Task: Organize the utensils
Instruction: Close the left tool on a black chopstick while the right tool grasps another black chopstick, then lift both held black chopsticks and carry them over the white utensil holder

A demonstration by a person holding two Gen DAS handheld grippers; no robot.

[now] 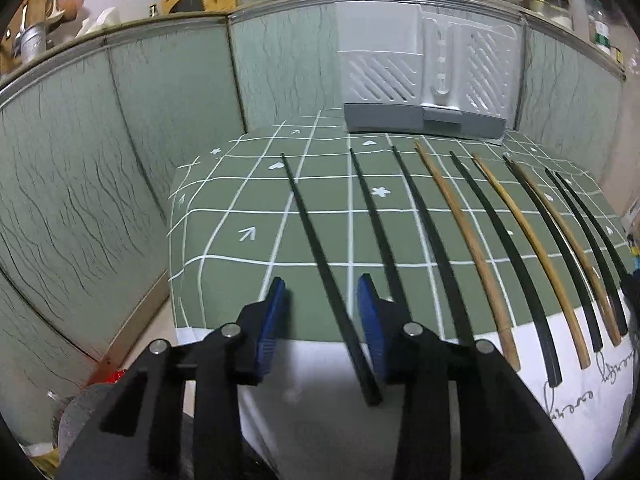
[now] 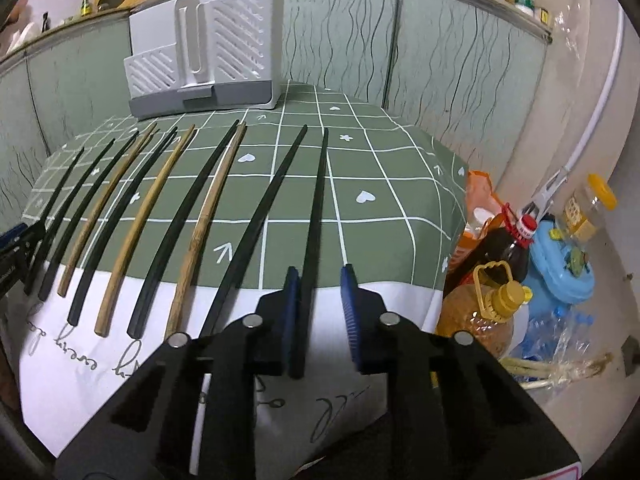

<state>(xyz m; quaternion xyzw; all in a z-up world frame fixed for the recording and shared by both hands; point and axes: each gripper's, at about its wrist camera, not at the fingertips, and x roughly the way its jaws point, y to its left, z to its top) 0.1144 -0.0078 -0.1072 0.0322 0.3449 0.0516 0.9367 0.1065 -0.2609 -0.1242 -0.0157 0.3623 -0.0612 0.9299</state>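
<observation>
- Green checked cloth (image 1: 248, 220) covers the table; its near edge is white with black script.
- I see chopsticks laid side by side in a row across the cloth, black ones mixed with bamboo ones (image 1: 460, 220), tips pointing at the far end.
- At that far end stands a white slotted holder (image 1: 424, 76) on a grey base, against the green wall panels, well apart from the row.
- My left gripper (image 1: 322, 284) straddles the leftmost black stick (image 1: 316, 240). The stick runs between the blue pads (image 1: 276, 312), close against the right-hand one, with a clear gap to the left-hand one. I count the jaws as partly spread, not pinching.
- My right gripper (image 2: 320, 274) straddles the rightmost black stick (image 2: 318, 200) of the row. That stick lies against the left-hand pad (image 2: 291, 304), with space before the other pad. Not pinched either, as far as I can tell.
- Right of the table, in the right wrist view: an oil bottle (image 2: 486, 308) with a yellow cap, a dark bottle (image 2: 508, 248) with a red cap, and a blue box (image 2: 560, 264).
</observation>
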